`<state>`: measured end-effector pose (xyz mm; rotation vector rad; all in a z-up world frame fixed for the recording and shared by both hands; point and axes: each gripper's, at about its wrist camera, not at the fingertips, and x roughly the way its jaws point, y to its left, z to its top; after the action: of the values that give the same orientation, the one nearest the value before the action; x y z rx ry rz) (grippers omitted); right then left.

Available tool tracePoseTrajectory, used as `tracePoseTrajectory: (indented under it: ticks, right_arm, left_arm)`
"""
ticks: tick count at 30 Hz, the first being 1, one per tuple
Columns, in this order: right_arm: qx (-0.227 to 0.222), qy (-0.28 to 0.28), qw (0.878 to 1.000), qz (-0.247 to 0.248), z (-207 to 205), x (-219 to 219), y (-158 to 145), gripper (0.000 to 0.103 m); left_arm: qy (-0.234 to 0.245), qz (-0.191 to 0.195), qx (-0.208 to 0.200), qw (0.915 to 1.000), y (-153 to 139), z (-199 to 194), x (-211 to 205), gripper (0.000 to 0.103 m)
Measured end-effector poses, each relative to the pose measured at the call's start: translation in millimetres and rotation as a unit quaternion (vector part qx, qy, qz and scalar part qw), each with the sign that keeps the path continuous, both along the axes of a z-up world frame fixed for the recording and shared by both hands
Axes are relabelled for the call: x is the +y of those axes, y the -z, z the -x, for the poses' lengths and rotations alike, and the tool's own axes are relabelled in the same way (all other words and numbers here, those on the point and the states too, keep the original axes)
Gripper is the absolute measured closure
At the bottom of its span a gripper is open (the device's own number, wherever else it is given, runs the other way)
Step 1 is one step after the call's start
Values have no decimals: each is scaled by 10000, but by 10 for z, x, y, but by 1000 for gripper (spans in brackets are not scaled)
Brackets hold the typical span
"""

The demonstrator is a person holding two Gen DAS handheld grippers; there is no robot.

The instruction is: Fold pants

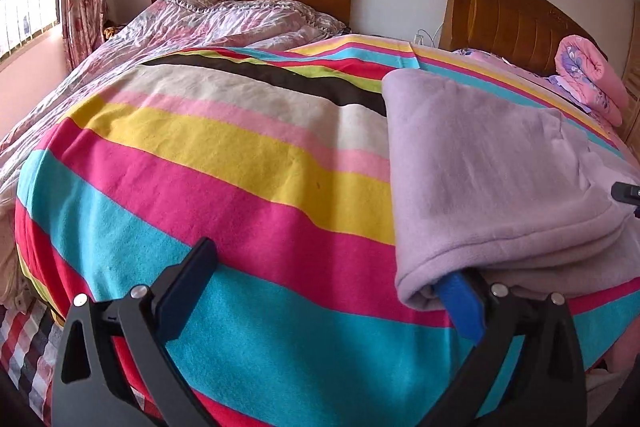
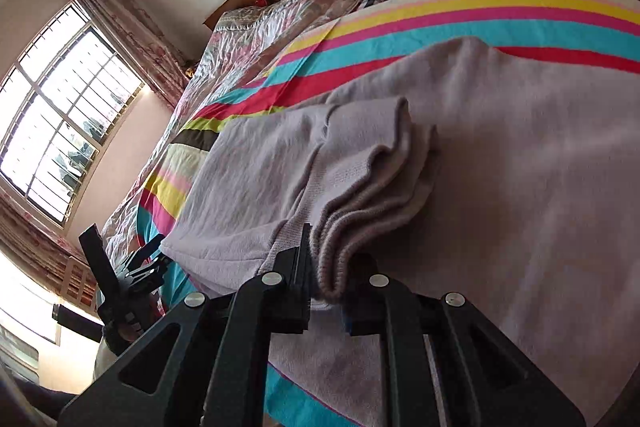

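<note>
Right gripper clenches the soft lilac fleece pants at their bunched hem; left gripper hangs released at the near-left fold. Carry the hem across evenly, keeping layers stacked.

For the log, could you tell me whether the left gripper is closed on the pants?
No, the left gripper stands open beside the pants.

In the left wrist view, the striped blanket lies bare across the centre and left of the frame, open room for a gripper. The folded pants fill the right side, their near corner draped over the left gripper's right finger. A crumpled quilt blocks the upper left; a rolled pink cover sits upper right. In the right wrist view, bunched pants layers crowd the right gripper.
</note>
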<state>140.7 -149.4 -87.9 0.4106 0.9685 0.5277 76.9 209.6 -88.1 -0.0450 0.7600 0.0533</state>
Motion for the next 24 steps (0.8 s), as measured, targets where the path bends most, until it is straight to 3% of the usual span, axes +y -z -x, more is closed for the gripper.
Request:
tracePoseTrajectory:
  ticks: [2,10,14,17,20,22,24]
  right_arm:
    - [-82,-18,10000,41,93,40,118,89]
    - [-91,-8,9997,-241,122,-3,87,89]
    - [-613,132,9979,-181,265,-71,-204,89]
    - [-356,152,9991,-196,260,-133,-74,89]
    - [2,124,9996,-248,231,-112,206,89]
    - [-34,98,9995,-304,233,-123,177,89]
    - [-58,13,9997,-256,237,-107,164,88]
  left_arm:
    - [21,30,44,10000,6,-10,21,1]
    - [-122,-123,114,9998,-17,-13,-25,1]
    - [-19,-567,107,9983,-90,-4,-142,1]
    - [63,-915,123,9957,-82,-14,-210,1]
    - [25,-476,214,9986,-52,-51,-85,1]
    - [-9,-255,259,9993,-40,-40,-37,1]
    - [36,-282,300,9991,-49,-9,-49,1]
